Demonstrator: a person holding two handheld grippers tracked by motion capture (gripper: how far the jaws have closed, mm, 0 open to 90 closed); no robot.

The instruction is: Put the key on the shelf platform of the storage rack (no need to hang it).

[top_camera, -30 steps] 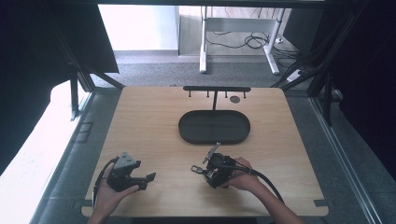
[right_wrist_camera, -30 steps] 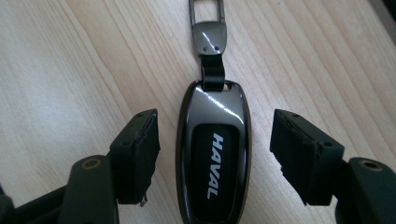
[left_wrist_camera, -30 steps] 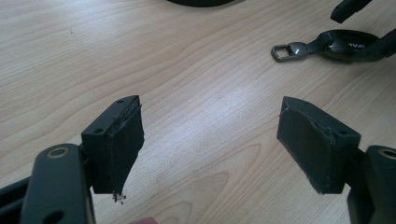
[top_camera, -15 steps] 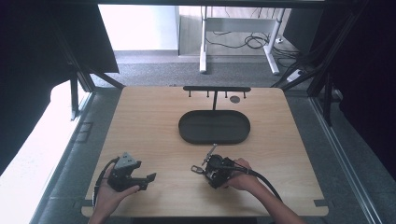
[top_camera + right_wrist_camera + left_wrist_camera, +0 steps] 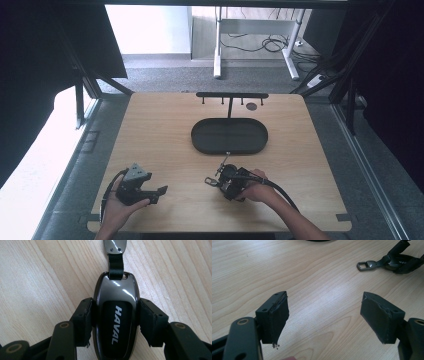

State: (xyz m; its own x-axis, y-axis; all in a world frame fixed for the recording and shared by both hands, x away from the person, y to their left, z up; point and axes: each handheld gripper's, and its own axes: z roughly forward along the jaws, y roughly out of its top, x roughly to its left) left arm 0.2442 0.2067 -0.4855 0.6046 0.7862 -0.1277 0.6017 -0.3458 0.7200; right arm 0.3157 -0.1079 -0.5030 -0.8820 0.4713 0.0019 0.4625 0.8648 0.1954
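Right gripper view shows the right gripper (image 5: pixel 116 315) clamped across the glossy sides of a car key (image 5: pixel 116 317) lying on the table (image 5: pixel 37 277), so it may squirt out, while the left gripper (image 5: pixel 332 320) hangs open.

Light wooden bench (image 5: pixel 160 135) bearing a black oval tray (image 5: pixel 230 136), a black hook rack (image 5: pixel 231 95) behind it, and a key fob (image 5: pixel 116 315).

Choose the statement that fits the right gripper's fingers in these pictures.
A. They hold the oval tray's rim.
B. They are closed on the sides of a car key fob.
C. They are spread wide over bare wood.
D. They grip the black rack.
B: the right gripper has its fingers pressed against both sides of the key fob marked HAVAL.
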